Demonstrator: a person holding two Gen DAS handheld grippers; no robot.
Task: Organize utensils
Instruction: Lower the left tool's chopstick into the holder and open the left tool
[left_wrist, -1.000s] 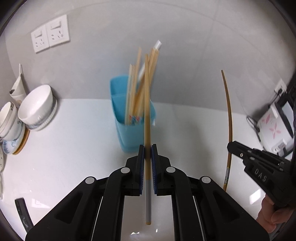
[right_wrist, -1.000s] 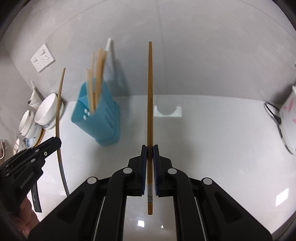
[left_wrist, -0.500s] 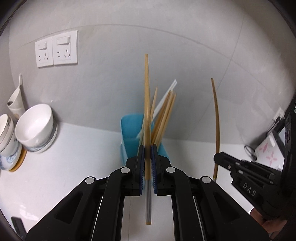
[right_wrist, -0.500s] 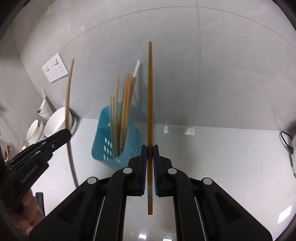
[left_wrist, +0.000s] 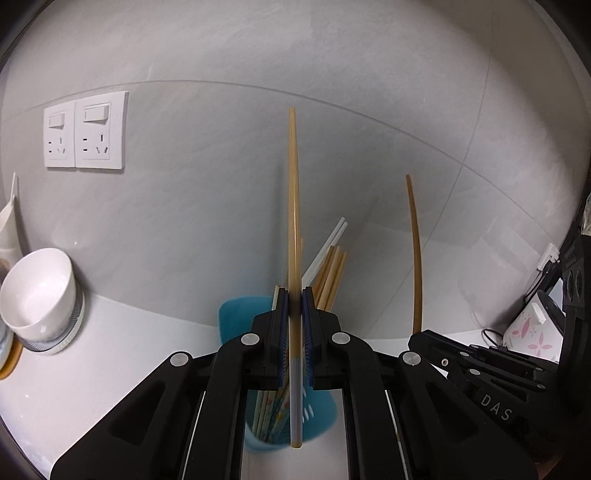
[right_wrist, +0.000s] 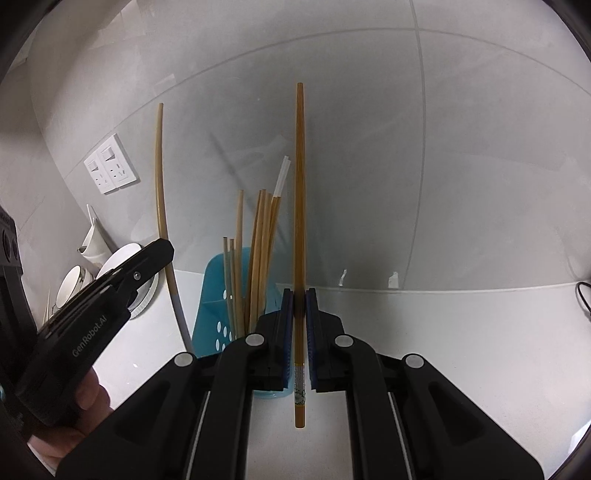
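My left gripper is shut on a pale wooden chopstick with a grey handle end, held upright just above and in front of the blue utensil holder. My right gripper is shut on a darker brown chopstick, also upright, to the right of the blue holder. The holder stands on the white counter against the wall and holds several wooden chopsticks and a white one. Each gripper shows in the other's view, the left and the right.
White bowls are stacked at the left on the counter. Two wall sockets sit on the grey tiled wall above them. A white appliance with pink flowers and a cable are at the far right.
Both grippers have moved closer to the blue holder and tilted up. The holder now sits low, partly behind the fingers in both views. Both chopsticks stay gripped.
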